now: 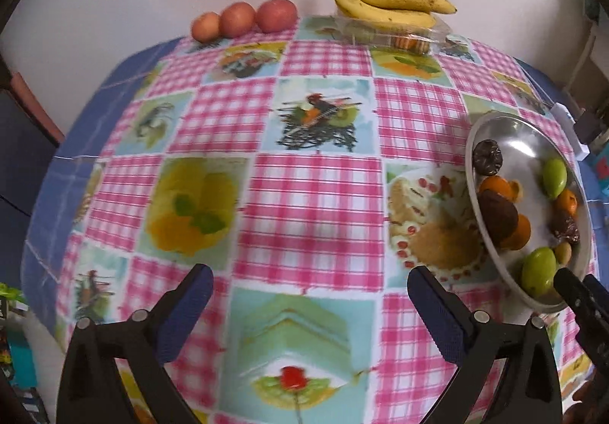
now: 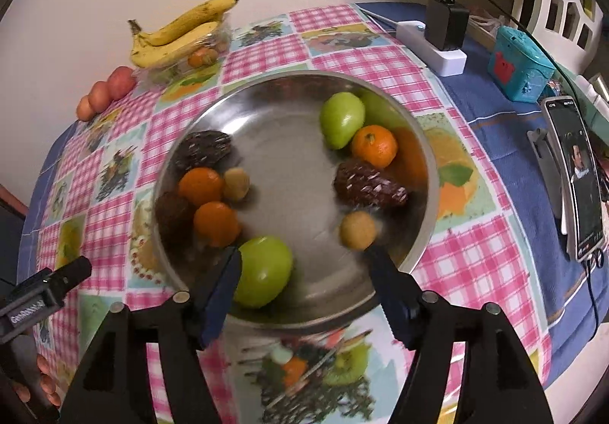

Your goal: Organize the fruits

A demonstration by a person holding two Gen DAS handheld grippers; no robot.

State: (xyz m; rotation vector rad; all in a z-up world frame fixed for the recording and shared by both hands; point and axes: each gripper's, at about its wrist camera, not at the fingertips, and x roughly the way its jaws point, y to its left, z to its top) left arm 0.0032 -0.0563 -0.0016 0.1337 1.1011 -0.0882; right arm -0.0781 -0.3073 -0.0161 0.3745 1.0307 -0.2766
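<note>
Both my grippers are spread apart right now with nothing clamped. The left gripper (image 1: 310, 300) hangs over bare tablecloth (image 1: 312, 195), the pink-check one with fruit pictures, jaws as wide as they go.

The right gripper (image 2: 304, 268) sits over the near rim of the steel bowl (image 2: 289, 108). A green fruit (image 2: 264, 271) lies right by its left finger and a small tan round fruit (image 2: 357, 231) sits at the tip of the other finger, but I can't tell if either pad is actually touching. Neither fruit is squeezed.

The rest of the bowl holds another green fruit (image 2: 340, 119), an orange (image 2: 374, 145) next to it, two more oranges (image 2: 209, 203) on the left side, a second small tan fruit (image 2: 236, 183), and a few dark scaly brown fruits (image 2: 367, 184).

Over by the wall, three apples (image 1: 243, 18) line up in a row, and a bunch of bananas (image 1: 388, 3) rests on top of a clear plastic box (image 1: 396, 34).

From the right camera I can also see a phone (image 2: 576, 176) propped up on the blue part of the table.
</note>
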